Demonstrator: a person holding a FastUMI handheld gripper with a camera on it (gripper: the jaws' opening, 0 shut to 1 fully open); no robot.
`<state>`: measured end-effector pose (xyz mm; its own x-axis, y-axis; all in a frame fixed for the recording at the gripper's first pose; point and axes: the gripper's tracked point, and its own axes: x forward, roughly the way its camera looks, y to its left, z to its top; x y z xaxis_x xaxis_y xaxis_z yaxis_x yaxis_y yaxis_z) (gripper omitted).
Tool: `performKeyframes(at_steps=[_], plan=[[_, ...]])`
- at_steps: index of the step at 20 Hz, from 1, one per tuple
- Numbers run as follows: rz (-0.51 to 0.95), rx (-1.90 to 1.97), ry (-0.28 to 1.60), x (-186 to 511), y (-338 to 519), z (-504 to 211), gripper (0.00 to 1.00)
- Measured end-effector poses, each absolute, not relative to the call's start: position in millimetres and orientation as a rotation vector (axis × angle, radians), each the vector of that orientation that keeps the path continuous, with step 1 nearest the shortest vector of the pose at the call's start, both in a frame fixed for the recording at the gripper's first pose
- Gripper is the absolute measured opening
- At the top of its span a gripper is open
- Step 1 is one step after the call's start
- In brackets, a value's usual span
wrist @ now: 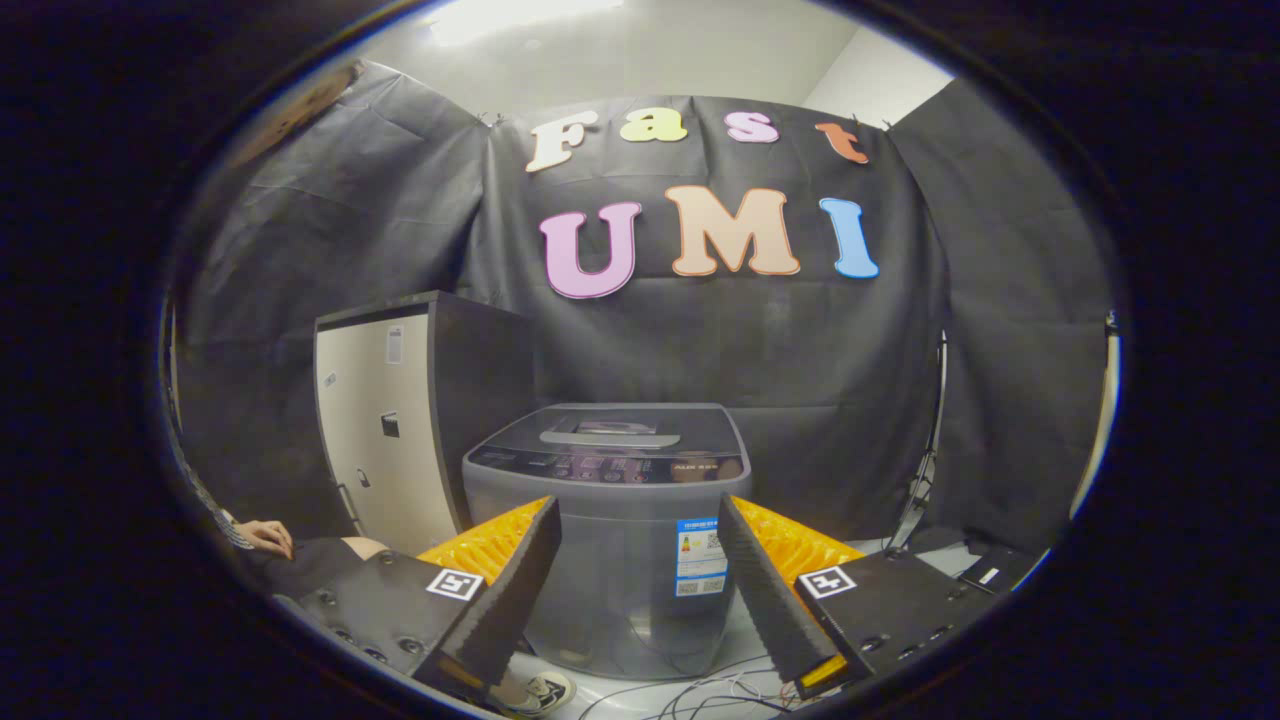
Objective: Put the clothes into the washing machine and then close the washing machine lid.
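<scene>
- A person's hand [265,537] rested low at the left, beside a pale cabinet [385,430].
- The gripper [636,535] was spread wide and held nothing.
- The washing machine [610,530] stood beyond the fingers, its lid [610,432] apparently down.
- Risk: clothes could not enter with the lid down; loose cables [700,695] on the floor could snag.
</scene>
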<state>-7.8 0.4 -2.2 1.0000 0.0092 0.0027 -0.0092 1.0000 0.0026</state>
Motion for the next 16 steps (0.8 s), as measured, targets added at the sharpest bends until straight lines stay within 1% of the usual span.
performKeyframes(at_steps=[16], plan=[[0.009,0.003,-0.004,-8.2,0.6,-1.0,0.98]])
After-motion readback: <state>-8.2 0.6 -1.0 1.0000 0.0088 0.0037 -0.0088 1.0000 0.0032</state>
